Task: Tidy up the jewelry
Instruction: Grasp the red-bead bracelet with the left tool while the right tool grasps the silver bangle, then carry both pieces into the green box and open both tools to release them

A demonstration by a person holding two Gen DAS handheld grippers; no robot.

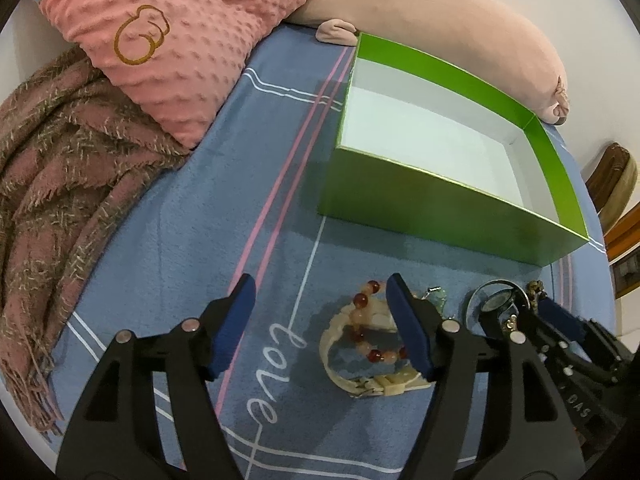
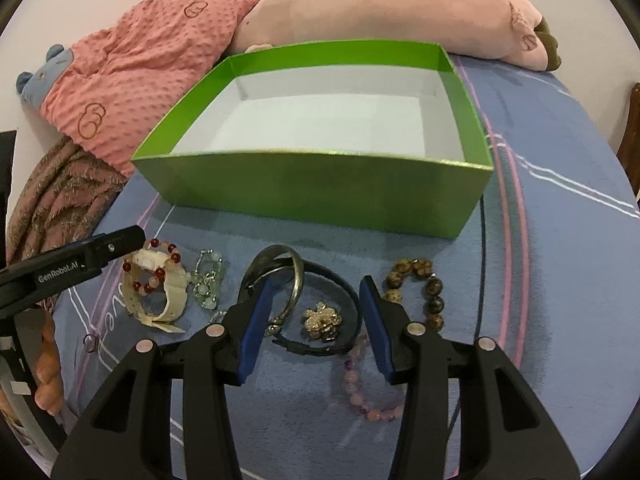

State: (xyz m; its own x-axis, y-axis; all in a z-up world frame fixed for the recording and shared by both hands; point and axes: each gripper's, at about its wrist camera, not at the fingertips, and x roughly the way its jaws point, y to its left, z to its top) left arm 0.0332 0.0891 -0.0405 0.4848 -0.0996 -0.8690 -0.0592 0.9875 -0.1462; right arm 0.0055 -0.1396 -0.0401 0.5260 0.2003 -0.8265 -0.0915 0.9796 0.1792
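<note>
A green box (image 2: 320,196) with a white inside sits open on a blue bedspread (image 2: 560,248), in the upper middle of the right wrist view; nothing shows in it. The jewelry lies in a row just below it, across the middle of that frame.

From left to right: a cream watch (image 2: 160,300) with a red bead bracelet (image 2: 158,270) draped on it, a pale green bead piece (image 2: 208,280), a metal bangle (image 2: 298,276) overlapping a black band (image 2: 344,284), a gold brooch (image 2: 322,320) inside the band's loop, a brown bead bracelet (image 2: 424,292), and a pink bead bracelet (image 2: 360,384) lower down.

The right claw (image 2: 316,322) is spread, its blue pads either side of the brooch and band, the left pad overlapping the bangle; whether either pad touches anything cannot be told.

In the left wrist view the left claw (image 1: 320,328) is parted too, gripping nothing. Its right pad stands over the watch (image 1: 360,360) and red beads (image 1: 362,300); bare bedspread lies between the pads.

A pink dotted pillow (image 1: 180,48) and a fringed blanket (image 1: 52,180) fill the upper left, a plush toy (image 1: 440,36) lies behind the box (image 1: 440,208).
</note>
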